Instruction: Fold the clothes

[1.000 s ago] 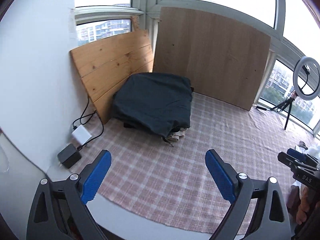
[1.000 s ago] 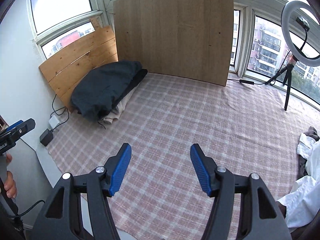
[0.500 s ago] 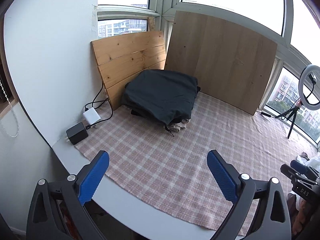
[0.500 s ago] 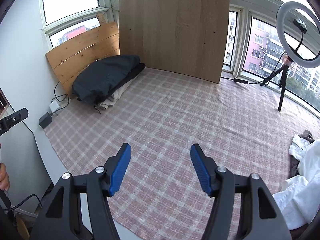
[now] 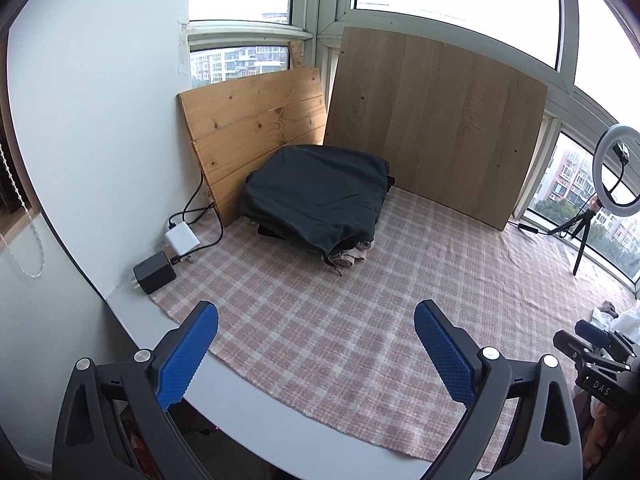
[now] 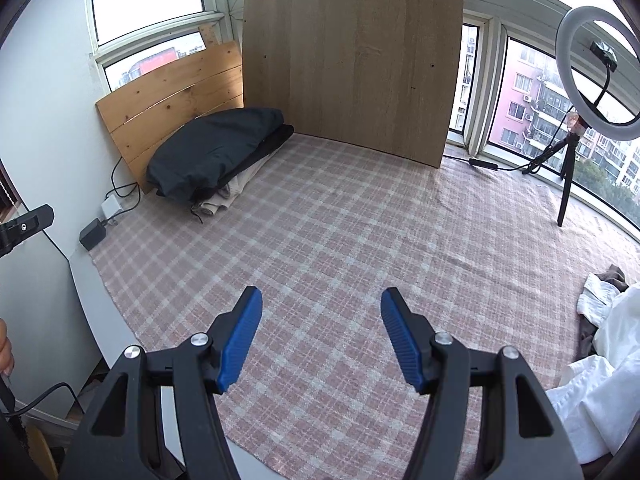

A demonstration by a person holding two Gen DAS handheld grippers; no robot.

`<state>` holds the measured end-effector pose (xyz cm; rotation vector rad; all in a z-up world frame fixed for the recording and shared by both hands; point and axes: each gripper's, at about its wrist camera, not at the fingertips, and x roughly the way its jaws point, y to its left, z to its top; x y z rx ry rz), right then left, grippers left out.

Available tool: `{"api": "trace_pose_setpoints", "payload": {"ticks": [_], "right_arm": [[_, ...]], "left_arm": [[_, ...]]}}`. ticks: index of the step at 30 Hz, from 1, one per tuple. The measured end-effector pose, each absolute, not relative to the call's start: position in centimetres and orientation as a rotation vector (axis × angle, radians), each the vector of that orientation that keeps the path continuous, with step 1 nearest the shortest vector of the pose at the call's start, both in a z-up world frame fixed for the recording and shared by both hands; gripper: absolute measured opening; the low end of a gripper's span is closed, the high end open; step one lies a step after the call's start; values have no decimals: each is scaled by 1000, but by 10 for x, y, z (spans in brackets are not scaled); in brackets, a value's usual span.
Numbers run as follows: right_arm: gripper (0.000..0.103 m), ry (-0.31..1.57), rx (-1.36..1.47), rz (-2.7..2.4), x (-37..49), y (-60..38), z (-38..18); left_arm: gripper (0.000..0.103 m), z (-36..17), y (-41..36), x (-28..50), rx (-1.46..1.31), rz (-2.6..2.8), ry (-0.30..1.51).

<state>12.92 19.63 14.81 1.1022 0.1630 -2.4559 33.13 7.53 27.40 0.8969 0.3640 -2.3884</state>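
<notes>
Grippers, left gripper [image 5: 316,334] and right gripper [image 6: 321,320], are hovering with jaws spread, empty, over the plaid cloth [image 6: 340,232]; folded clothes [image 6: 216,152] are sitting at its far-left corner.

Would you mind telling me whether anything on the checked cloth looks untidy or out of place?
Mostly tidy. The folded stack sits neatly by the boards. The one untidy spot is a crumpled white garment heaped at the cloth's right edge, unfolded, with something dark beneath it. Both tools, left and right, are open and empty.
</notes>
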Motion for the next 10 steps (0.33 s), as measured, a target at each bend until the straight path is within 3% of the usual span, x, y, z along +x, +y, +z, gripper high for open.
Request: {"api": "trace_pose_setpoints", "payload": {"ticks": [10], "right_arm": [[61,147,1111,-2446,126,199,146]], "left_arm": [[99,275,80,326,902,-2401,339]]}}
